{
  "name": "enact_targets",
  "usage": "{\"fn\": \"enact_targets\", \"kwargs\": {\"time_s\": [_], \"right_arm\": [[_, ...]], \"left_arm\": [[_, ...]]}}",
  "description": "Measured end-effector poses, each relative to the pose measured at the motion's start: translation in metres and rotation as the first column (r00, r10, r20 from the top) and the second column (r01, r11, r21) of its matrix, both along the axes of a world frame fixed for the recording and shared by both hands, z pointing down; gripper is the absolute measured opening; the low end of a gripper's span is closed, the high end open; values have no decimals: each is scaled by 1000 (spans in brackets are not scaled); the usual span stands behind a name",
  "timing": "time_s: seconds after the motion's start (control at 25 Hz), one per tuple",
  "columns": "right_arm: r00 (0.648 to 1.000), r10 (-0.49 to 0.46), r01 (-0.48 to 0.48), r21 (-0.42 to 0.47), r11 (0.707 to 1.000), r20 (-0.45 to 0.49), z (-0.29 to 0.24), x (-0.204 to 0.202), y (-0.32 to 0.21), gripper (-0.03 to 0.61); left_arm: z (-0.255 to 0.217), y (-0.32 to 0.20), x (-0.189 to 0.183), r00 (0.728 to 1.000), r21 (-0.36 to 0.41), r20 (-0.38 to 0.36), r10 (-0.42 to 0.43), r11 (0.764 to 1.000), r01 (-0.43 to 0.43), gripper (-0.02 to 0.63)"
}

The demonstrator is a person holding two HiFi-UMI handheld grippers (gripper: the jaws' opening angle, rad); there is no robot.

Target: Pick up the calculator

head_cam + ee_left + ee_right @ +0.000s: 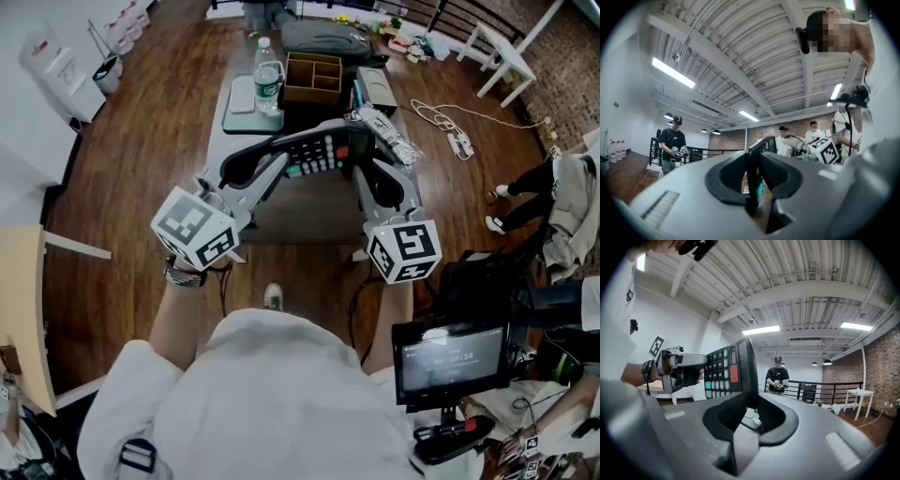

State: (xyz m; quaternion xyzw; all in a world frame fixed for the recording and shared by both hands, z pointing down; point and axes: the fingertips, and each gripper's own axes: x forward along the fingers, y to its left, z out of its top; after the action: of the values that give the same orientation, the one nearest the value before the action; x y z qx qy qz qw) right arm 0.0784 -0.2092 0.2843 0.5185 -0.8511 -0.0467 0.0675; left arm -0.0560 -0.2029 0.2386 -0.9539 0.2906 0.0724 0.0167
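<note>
Left of centre in the head view, the left gripper (281,161) clamps one end of the calculator (319,152); the right gripper (367,164) clamps the other, holding it up above the table (291,214). Both bites look shallow, though that is hard to judge. If the hands pull apart or twist unevenly, it could slip and drop. The left gripper view shows it edge-on only; the right gripper view shows its keys (721,366).

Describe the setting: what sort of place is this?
Probably an open loft-style lab or studio: brick wall, exposed beamed ceiling with strip lights, and another person apparently handling similar gear.
</note>
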Motion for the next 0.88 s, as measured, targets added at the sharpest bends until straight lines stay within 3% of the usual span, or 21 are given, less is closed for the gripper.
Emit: {"fn": "enact_targets", "kwargs": {"time_s": [0.52,0.88], "right_arm": [[1000,-18,18,-27,999,6,20,48,159,75],[999,-49,50,-49,998,25,40,61,249,75]], "left_arm": [[21,159,48,1000,-16,4,-10,1000,10,95],[38,253,62,999,-42,11,-53,998,54,97]]}}
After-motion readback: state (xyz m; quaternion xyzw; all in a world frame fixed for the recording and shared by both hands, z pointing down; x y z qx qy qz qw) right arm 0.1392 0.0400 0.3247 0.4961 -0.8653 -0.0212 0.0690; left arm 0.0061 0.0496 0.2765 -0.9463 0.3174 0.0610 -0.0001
